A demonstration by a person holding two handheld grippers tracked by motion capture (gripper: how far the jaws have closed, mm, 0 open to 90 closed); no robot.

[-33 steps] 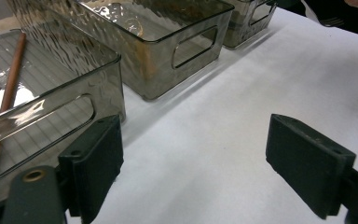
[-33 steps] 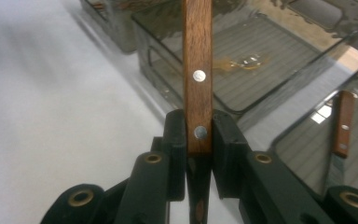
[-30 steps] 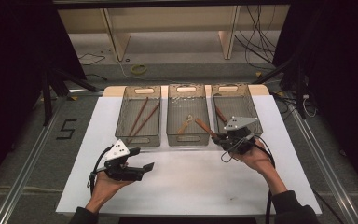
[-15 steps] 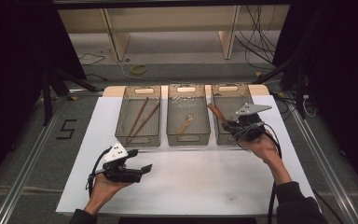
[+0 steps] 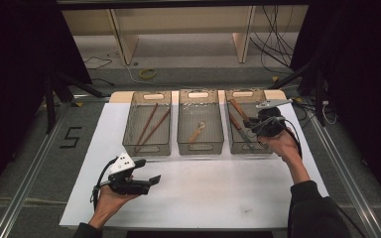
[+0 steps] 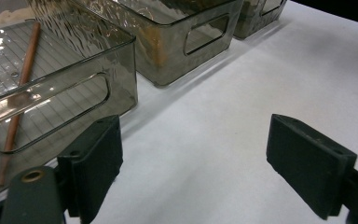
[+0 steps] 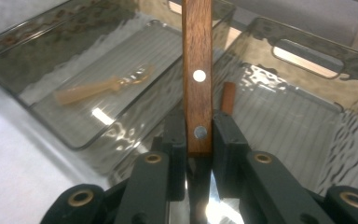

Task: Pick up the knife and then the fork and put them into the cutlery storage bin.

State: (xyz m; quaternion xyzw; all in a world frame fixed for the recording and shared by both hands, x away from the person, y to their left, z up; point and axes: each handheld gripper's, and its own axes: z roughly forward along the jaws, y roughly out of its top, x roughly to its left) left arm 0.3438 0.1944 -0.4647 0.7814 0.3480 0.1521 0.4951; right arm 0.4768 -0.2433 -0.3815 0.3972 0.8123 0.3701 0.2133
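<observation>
My right gripper [image 5: 252,123] hovers over the right-hand clear bin [image 5: 246,148], shut on a wooden-handled utensil [image 5: 238,108]. In the right gripper view the riveted brown handle [image 7: 198,79] rises straight up between the pressed pads. Another brown-handled piece [image 7: 228,98] lies inside that bin. The middle bin [image 5: 200,147] holds a pale wooden spoon [image 5: 196,132]. Two brown chopsticks [image 5: 151,126] lie in the left bin [image 5: 146,148]. My left gripper [image 5: 148,171] rests low over the white tabletop [image 5: 213,188] in front of the left bin, its jaws wide apart with nothing between them [image 6: 196,158].
The three bins stand in a row along the far side of the white surface. Metal rails run along both sides of the table. Wooden shelf legs and loose cables lie beyond the table's far edge.
My right gripper has carried the wooden-handled utensil rightward, from the front of the middle bin to above the right bin, rising slightly. The left gripper has stayed put.
</observation>
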